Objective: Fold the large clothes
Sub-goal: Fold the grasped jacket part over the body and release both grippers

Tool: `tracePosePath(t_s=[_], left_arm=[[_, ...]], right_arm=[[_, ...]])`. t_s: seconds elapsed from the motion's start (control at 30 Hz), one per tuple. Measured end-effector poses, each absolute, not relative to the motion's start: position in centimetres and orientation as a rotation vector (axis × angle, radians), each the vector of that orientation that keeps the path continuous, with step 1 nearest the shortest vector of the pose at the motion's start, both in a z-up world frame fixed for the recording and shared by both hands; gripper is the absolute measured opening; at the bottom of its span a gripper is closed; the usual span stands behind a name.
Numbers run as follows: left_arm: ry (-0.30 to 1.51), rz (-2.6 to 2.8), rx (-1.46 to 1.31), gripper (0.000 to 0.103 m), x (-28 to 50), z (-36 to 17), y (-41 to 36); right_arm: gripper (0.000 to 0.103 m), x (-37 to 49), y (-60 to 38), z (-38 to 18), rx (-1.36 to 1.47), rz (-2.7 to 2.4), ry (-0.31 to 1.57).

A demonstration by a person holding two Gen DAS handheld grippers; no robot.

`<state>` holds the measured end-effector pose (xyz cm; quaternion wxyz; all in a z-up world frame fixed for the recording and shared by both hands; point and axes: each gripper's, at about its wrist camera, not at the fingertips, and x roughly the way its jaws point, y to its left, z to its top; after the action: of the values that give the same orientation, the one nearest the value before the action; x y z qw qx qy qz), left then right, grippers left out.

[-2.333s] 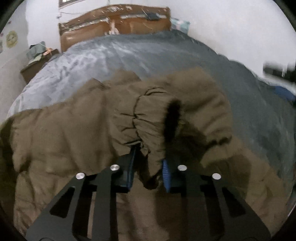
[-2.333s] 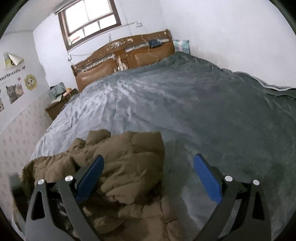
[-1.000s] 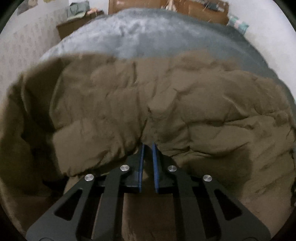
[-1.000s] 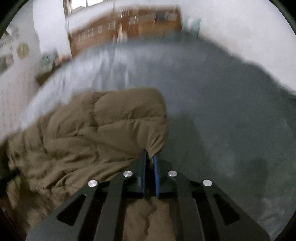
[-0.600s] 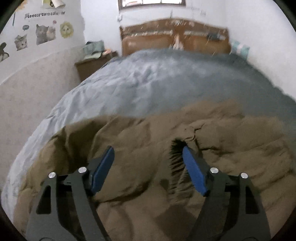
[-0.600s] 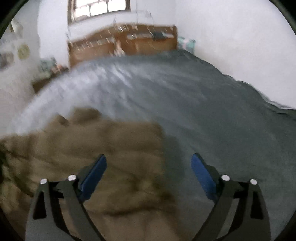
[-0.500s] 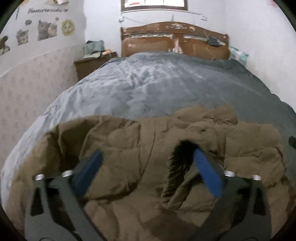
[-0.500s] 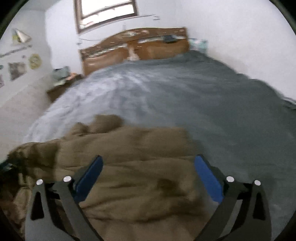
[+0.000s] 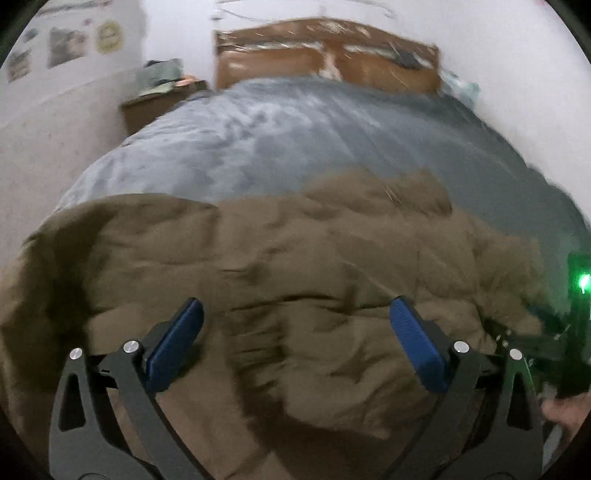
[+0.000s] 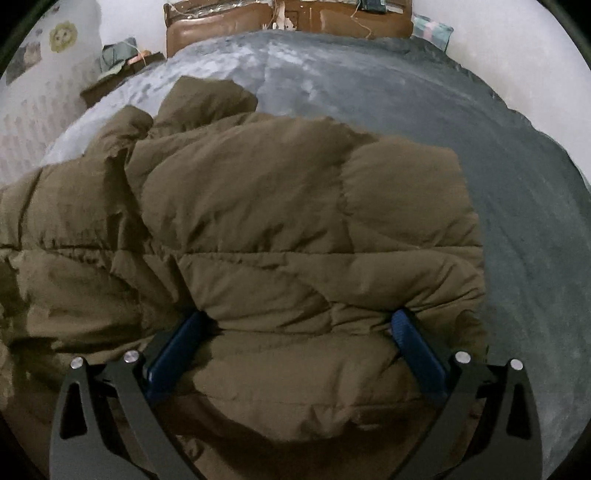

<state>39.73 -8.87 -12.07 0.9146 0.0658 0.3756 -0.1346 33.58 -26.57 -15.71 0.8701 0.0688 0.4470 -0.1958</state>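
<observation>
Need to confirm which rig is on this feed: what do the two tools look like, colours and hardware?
Both match. The left tool and right tool each have a black frame with triangular cut-outs, silver round screw heads, and two flat blue finger pads. No cables or markings show on them. At the left view's right edge, a dark device with a green light is blurred.

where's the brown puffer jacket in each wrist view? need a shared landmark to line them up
Left wrist: the brown puffer jacket fills the lower half, blurred, beneath the open left gripper.
Right wrist: it covers the left and centre, bulging between the open right gripper's fingers.
Shared landmark: the wooden headboard, top centre in both.
</observation>
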Motion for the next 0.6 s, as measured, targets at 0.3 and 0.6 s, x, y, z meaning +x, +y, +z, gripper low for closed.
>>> tracePosePath(t_s=[0.3, 0.6], left_arm=[[0.987, -0.262, 0.087, 0.1, 42.9, -18.0, -7.6], [0.844, -0.249, 0.135, 0.093, 41.3, -15.0, -7.3]], right_arm=[[0.102, 33.4, -27.1, -16.6, 0.112, -0.41, 0.956], [0.101, 32.5, -27.5, -15.0, 0.149, -0.405, 0.947]])
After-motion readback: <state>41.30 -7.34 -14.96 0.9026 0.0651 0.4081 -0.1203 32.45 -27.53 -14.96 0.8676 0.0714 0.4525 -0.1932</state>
